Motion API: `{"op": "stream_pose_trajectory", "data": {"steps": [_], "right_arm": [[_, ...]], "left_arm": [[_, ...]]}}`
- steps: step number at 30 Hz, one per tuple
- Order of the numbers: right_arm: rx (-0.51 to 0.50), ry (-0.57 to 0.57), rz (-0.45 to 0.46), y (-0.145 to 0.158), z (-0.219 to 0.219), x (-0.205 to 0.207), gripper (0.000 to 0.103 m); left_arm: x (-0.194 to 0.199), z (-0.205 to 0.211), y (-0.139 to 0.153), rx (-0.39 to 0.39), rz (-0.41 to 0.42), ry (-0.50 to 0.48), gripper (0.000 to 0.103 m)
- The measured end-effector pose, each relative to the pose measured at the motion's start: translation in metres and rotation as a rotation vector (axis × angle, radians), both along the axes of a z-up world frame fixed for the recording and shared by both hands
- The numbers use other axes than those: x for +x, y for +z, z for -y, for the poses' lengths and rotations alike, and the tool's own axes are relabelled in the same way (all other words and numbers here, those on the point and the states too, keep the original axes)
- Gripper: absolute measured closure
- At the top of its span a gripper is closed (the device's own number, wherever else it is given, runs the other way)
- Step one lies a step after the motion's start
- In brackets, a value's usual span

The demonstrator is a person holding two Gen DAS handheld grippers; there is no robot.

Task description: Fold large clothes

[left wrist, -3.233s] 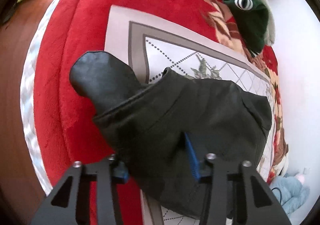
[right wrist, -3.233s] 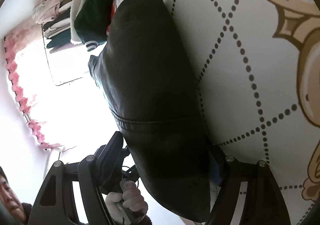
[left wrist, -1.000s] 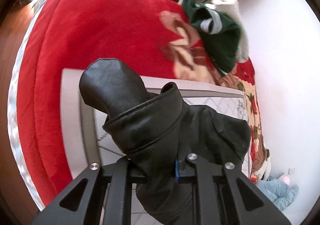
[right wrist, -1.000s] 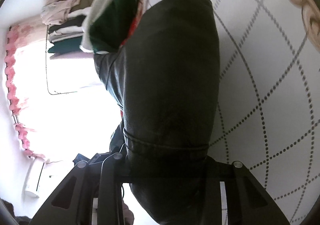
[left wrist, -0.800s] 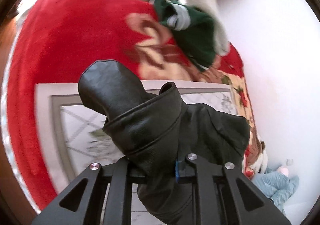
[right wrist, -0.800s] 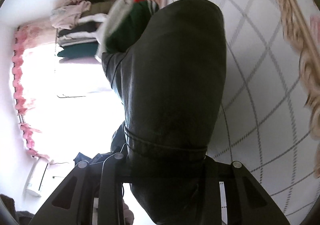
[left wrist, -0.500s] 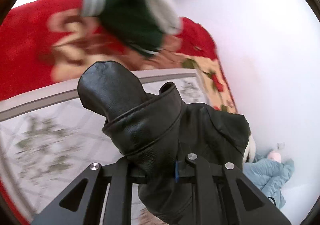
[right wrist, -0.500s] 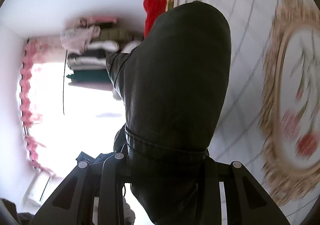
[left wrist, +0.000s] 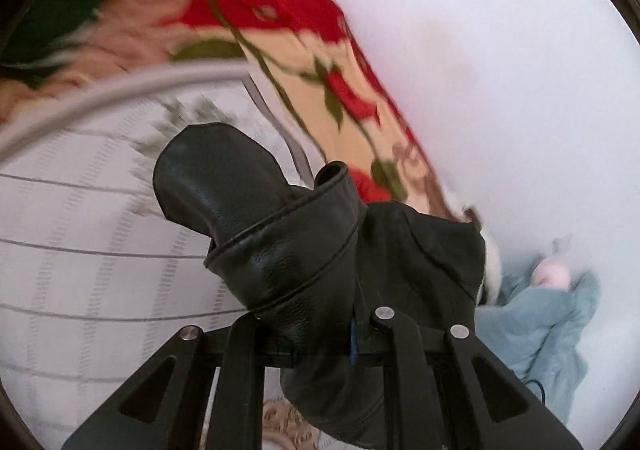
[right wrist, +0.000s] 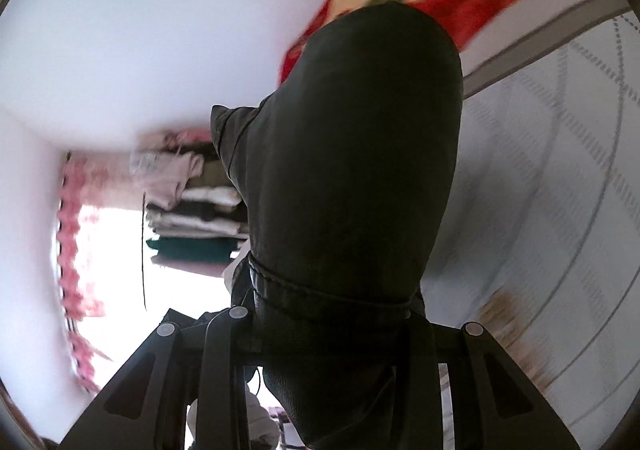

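Both views have swung toward the white wall since the earlier frames; the green garment has slid almost out of the left view, so we judge we are carrying the black leather jacket (left wrist: 304,250) sideways over the bed (left wrist: 80,250), mid-fold or relocating. Left gripper (left wrist: 316,330) fingers clamp narrow on a bunched leather edge. Right gripper (right wrist: 324,334) fingers pinch the jacket (right wrist: 352,170) by a seamed hem. Jacket hangs lifted between both. Background blurred.

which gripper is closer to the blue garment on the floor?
Left. The left gripper has the blue garment just beyond its fingers; the right gripper view doesn't show it.
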State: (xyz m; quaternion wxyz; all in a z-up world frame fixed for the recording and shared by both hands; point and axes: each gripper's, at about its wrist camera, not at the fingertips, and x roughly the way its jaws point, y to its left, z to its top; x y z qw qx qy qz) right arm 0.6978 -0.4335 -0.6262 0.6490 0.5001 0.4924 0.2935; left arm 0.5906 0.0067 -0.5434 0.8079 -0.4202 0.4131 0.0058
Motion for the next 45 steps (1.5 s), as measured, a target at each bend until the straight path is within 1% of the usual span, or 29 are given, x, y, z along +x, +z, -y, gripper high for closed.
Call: {"op": "stream_pose_trajectory", "data": {"steps": [2, 3, 5, 6, 7, 8, 9, 10, 11, 12, 13, 14, 15, 16, 17, 18, 20, 21, 22, 23, 24, 25, 28, 33, 35, 36, 38, 41, 45], "right_arm": [[0.001, -0.012, -0.059, -0.034, 0.024, 0.014, 0.069], [-0.020, -0.014, -0.090, -0.050, 0.035, 0.019, 0.068], [-0.035, 0.000, -0.133, -0.075, 0.050, 0.026, 0.063], [-0.036, 0.005, -0.141, -0.079, 0.050, 0.029, 0.061], [-0.048, 0.011, -0.154, -0.083, 0.052, 0.032, 0.056], [-0.060, 0.022, -0.166, -0.084, 0.050, 0.033, 0.052], [-0.085, 0.040, -0.182, -0.083, 0.047, 0.035, 0.050], [-0.128, 0.052, -0.197, -0.078, 0.045, 0.034, 0.045], [-0.187, 0.056, -0.195, -0.069, 0.041, 0.034, 0.041], [-0.235, 0.056, -0.189, -0.061, 0.037, 0.036, 0.039], [-0.327, 0.060, -0.179, -0.049, 0.031, 0.036, 0.034], [-0.410, 0.052, -0.172, -0.038, 0.025, 0.033, 0.029], [-0.507, 0.037, -0.164, -0.026, 0.026, 0.030, 0.026], [-0.597, 0.030, -0.153, -0.020, 0.032, 0.022, 0.022], [-0.745, 0.018, -0.132, -0.005, 0.024, 0.012, 0.021], [-0.847, 0.005, -0.120, 0.006, 0.015, 0.005, 0.020], [-1.006, -0.024, -0.108, 0.021, 0.004, -0.017, 0.019], [-1.092, -0.041, -0.105, 0.032, -0.007, -0.027, 0.019], [-1.170, -0.057, -0.103, 0.043, -0.016, -0.037, 0.019], [-1.225, -0.066, -0.107, 0.052, -0.023, -0.045, 0.019], [-1.252, -0.072, -0.112, 0.050, -0.006, -0.059, 0.019], [-1.274, -0.078, -0.120, 0.056, -0.011, -0.067, 0.019], [-1.328, -0.120, -0.139, 0.094, -0.020, -0.102, 0.019], [-1.349, -0.186, -0.123, 0.186, -0.042, -0.166, 0.019], [-1.361, -0.216, -0.091, 0.233, -0.051, -0.199, 0.019], [-1.368, -0.229, -0.081, 0.253, -0.057, -0.213, 0.019], [-1.381, -0.252, -0.060, 0.289, -0.062, -0.237, 0.019], [-1.401, -0.303, -0.027, 0.354, -0.073, -0.284, 0.019], [-1.425, -0.344, 0.017, 0.424, -0.088, -0.341, 0.019]], "left_arm": [[0.016, 0.017, -0.026, 0.020, -0.048, -0.044, 0.089], [0.025, 0.028, -0.044, 0.045, -0.080, -0.080, 0.088], [0.033, 0.041, -0.063, 0.105, -0.114, -0.129, 0.084], [0.034, 0.046, -0.068, 0.129, -0.127, -0.145, 0.075], [0.035, 0.048, -0.074, 0.150, -0.141, -0.167, 0.070], [0.037, 0.048, -0.077, 0.163, -0.151, -0.184, 0.069], [0.037, 0.047, -0.078, 0.178, -0.158, -0.202, 0.066], [0.037, 0.047, -0.078, 0.197, -0.167, -0.212, 0.057], [0.037, 0.049, -0.075, 0.237, -0.177, -0.226, 0.051], [0.038, 0.048, -0.072, 0.289, -0.182, -0.239, 0.034], [0.039, 0.052, -0.069, 0.333, -0.184, -0.256, 0.016], [0.040, 0.055, -0.065, 0.389, -0.190, -0.280, 0.010], [0.037, 0.059, -0.059, 0.451, -0.192, -0.304, 0.003], [0.034, 0.063, -0.054, 0.511, -0.186, -0.325, 0.000], [0.028, 0.063, -0.050, 0.552, -0.177, -0.338, 0.000], [0.023, 0.069, -0.043, 0.616, -0.171, -0.360, 0.000], [0.018, 0.071, -0.036, 0.684, -0.163, -0.384, 0.000], [0.011, 0.077, -0.028, 0.734, -0.160, -0.399, 0.000], [0.008, 0.078, -0.025, 0.754, -0.157, -0.409, 0.000], [0.002, 0.079, -0.019, 0.764, -0.152, -0.422, 0.000], [-0.006, 0.082, -0.011, 0.769, -0.156, -0.437, 0.000], [-0.007, 0.083, -0.007, 0.768, -0.163, -0.443, 0.000], [-0.030, 0.087, 0.023, 0.759, -0.158, -0.471, 0.000], [-0.081, 0.094, 0.096, 0.749, -0.129, -0.505, 0.000], [-0.105, 0.095, 0.133, 0.751, -0.102, -0.516, 0.000], [-0.121, 0.097, 0.157, 0.764, -0.077, -0.521, 0.000], [-0.144, 0.097, 0.192, 0.780, -0.042, -0.519, 0.000], [-0.186, 0.092, 0.251, 0.789, -0.003, -0.510, 0.000], [-0.238, 0.083, 0.318, 0.793, 0.030, -0.509, 0.000]]}}
